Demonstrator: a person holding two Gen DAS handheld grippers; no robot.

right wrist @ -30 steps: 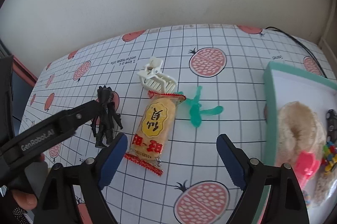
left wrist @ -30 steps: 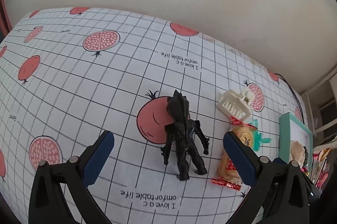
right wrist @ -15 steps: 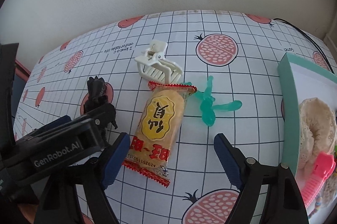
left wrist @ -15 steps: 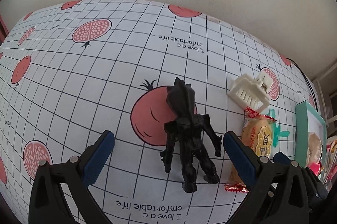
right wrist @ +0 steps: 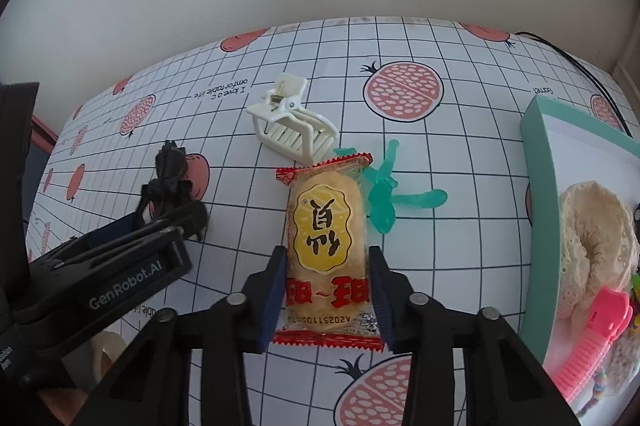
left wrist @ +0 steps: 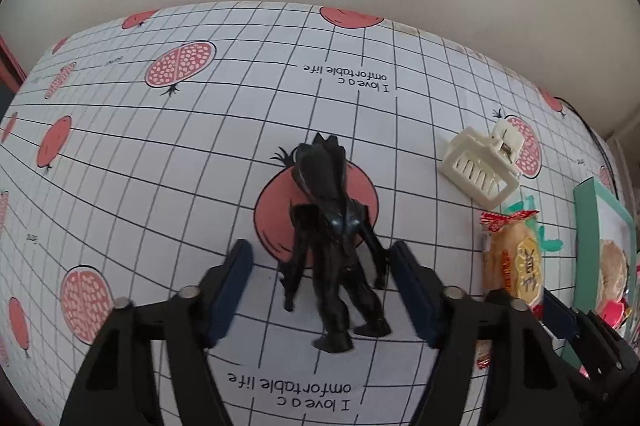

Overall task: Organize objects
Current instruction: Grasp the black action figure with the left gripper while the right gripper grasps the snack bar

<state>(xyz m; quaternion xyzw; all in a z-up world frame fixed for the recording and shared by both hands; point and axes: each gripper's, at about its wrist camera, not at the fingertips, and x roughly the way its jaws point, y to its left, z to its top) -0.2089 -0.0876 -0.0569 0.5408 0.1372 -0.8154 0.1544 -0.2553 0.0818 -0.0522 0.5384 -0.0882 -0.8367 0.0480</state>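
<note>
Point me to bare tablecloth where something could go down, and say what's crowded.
Free: the tablecloth left of and behind the black figure, up to the wall. Also behind the white hair claw. Crowded: the strip from claw through snack packet and green toy to the teal tray, already loaded.

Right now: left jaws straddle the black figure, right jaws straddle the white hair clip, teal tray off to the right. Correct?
One error. In the right wrist view the right gripper straddles the rice cracker packet, not the white hair clip, which lies beyond it. The left gripper around the black figure and the teal tray on the right hold.
</note>
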